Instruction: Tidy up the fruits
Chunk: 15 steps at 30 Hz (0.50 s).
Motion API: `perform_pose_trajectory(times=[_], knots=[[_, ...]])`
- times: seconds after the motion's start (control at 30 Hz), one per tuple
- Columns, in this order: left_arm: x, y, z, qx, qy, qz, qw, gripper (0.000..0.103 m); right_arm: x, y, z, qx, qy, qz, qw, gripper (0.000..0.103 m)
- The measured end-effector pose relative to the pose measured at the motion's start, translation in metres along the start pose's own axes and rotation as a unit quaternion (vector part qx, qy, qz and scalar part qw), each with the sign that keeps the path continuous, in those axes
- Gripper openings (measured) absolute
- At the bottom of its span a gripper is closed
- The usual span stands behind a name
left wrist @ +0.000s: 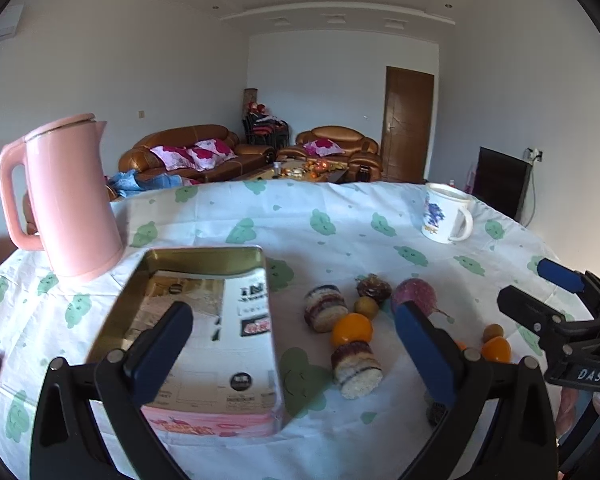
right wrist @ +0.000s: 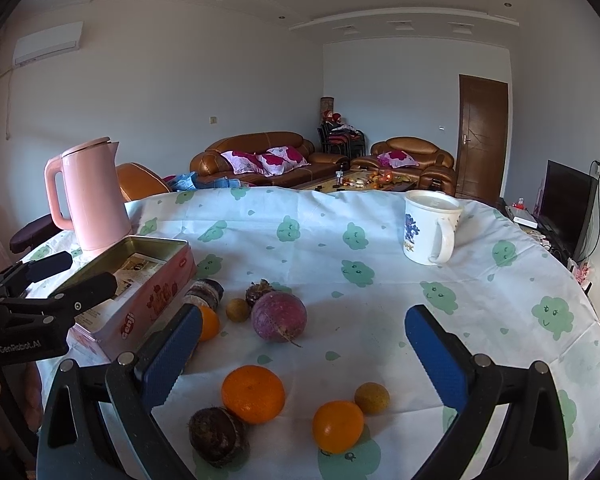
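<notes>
Oranges (right wrist: 253, 394) lie loose beneath the wide-open, empty right gripper (right wrist: 304, 354), likely its first pick; the left gripper (left wrist: 294, 344), equally spread and empty, hovers by the open tin (left wrist: 204, 256) meant to receive fruit.

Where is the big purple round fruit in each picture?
Left wrist view: the purple fruit lies right of centre, partly behind the left gripper's right finger.
Right wrist view: the purple fruit lies near the centre, in plain sight.
Shared landmark: the pink kettle at the left.
</notes>
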<state>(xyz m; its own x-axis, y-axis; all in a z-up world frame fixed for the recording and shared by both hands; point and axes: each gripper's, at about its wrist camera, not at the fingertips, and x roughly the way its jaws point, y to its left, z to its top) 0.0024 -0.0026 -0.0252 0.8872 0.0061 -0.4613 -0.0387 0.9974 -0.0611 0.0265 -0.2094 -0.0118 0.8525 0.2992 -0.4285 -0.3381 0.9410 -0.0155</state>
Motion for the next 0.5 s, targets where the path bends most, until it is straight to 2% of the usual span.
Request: perform_pose_trajectory(times=[0.13,0.4,0.5], knots=[[0.004,-0.013,-0.011,0.004,0.018,-0.027,0.9995,0.103,-0.002,-0.009,-0.015,0.003,0.013,-0.023,1.0,0.102],[0.013,-0.054,-0.031,0.033,0.059,-0.079,0.9946,0.101,-0.005,-0.034,-0.044,0.021,0.037,-0.037,0.998,0.102],[0.014,-0.067,-0.035,0.042,0.073,-0.102,0.9913,0.094,-0.003,-0.041,-0.052,0.03,0.046,-0.032,0.998,0.102]])
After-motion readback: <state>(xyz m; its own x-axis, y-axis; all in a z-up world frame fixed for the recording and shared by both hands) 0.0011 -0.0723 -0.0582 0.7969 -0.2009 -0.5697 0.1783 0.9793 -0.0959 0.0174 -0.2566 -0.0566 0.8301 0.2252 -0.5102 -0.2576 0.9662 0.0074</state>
